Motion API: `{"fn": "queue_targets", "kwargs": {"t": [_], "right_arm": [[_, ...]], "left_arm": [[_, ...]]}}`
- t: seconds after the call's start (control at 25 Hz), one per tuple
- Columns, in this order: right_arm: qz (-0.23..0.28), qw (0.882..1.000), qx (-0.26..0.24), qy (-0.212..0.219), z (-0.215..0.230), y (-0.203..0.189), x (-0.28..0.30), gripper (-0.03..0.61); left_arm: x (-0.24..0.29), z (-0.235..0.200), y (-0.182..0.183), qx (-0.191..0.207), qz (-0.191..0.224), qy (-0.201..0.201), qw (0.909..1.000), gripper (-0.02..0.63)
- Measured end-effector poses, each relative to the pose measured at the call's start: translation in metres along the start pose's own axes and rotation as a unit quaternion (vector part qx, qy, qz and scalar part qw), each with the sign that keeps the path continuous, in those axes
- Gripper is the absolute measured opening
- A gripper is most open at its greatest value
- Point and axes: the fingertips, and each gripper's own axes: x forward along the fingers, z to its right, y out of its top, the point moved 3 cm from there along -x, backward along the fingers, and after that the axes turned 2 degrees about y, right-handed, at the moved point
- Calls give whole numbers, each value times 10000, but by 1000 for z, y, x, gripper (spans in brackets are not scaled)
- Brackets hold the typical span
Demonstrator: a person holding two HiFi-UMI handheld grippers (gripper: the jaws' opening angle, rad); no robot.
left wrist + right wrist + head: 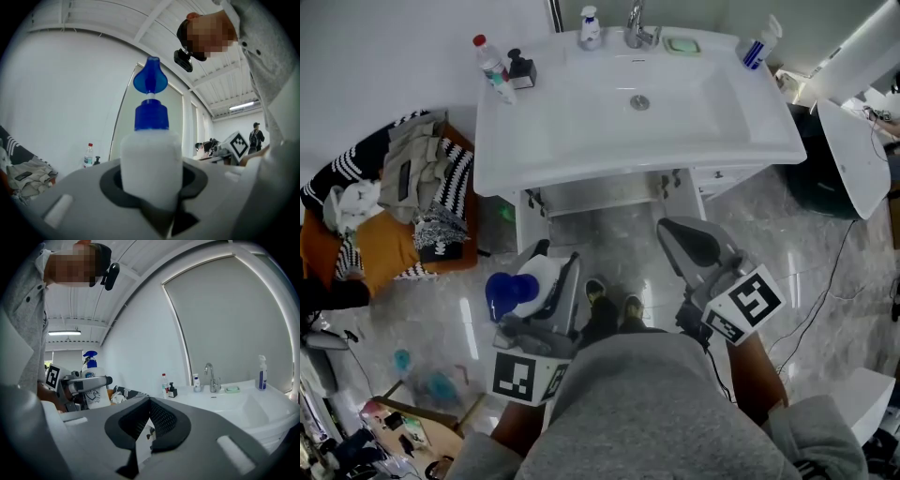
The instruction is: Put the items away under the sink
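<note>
Two grippers short of my white ceramic sink (619, 164) edge: left gripper (555, 262) fingers (75, 187) clamp a white, blue-capped plastic bottle (540, 279); right gripper (677, 232) closed, empty.

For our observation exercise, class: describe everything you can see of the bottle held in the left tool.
The white bottle looks like matt plastic, with a blue collar and blue dispenser head on top and print on its side. It stands upright between the jaws of the left tool, shut on its body, held above the floor before the sink cabinet; nothing else touches it.
</note>
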Motion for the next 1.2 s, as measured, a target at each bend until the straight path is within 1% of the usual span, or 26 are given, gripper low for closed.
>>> {"fn": "queue_targets", "kwargs": {"t": [0.36,0.56,0.72,0.84,1.08,1.2], "right_arm": [[-147,9994,-294,-100,-5,13,28,-2],[-176,9975,-656,-220,-2,31,36,-2],[-215,9951,-915,-300,4,45,42,-2],[-272,9927,-1127,-333,10,51,42,-2],[-112,9905,-1261,-541,34,74,29,-2],[25,9942,-937,-525,41,68,24,-2]], "left_arm": [[6,-30,-7,-169,-1,-91,9998,164],[11,-44,-11,-277,28,-167,9995,164],[17,-53,-13,-337,-51,-255,9991,164],[21,-57,-14,-383,19,-293,9988,164],[27,-54,-20,-407,-68,-357,9985,163],[32,-47,-26,-429,-114,-368,9983,163]]}}
